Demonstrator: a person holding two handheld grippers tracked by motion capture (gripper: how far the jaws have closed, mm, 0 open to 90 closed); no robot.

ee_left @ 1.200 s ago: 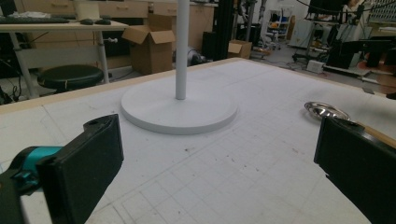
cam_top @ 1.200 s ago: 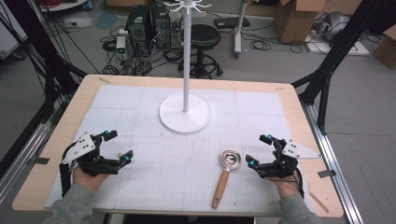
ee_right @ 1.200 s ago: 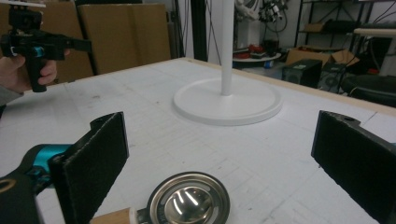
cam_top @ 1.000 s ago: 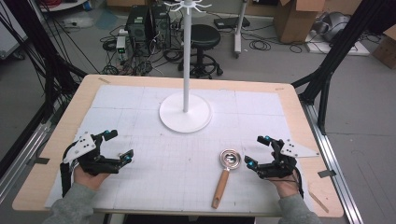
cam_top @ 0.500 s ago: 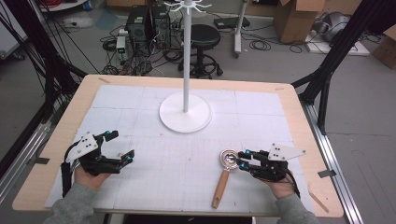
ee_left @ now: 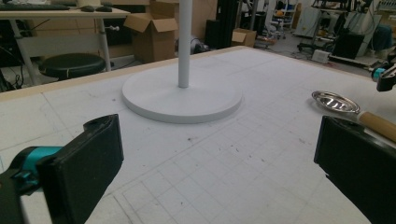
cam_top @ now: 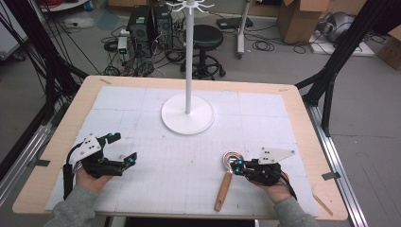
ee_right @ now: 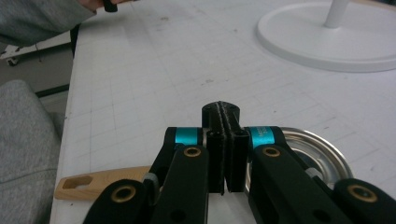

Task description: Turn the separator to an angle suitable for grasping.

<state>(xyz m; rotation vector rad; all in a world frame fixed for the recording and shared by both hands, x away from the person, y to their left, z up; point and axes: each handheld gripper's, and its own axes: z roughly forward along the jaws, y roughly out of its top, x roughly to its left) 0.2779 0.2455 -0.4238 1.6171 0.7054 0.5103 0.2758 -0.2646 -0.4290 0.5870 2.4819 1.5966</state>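
A small metal ladle (cam_top: 231, 158) with a wooden handle (cam_top: 222, 191) lies on the white mat at front right. My right gripper (cam_top: 235, 165) hovers over its neck, pointing left. Its jaws have just been closing and now press flat together with nothing seen between them. In the right gripper view the right gripper (ee_right: 226, 121) sits above the ladle, with the handle (ee_right: 98, 184) to its left and the bowl (ee_right: 317, 154) to its right. My left gripper (cam_top: 122, 147) rests at front left, open and empty. From the left gripper view, the left gripper (ee_left: 210, 168) faces the ladle (ee_left: 334, 100).
A white hanging stand (cam_top: 187, 115) with a round base and tall pole rises at the mat's middle back. The wooden table edge (cam_top: 302, 118) frames the mat. Stools, boxes and cables lie on the floor beyond.
The right gripper has slid left to the ladle's neck, and its jaws went from wide open to shut. The left gripper stayed in place.
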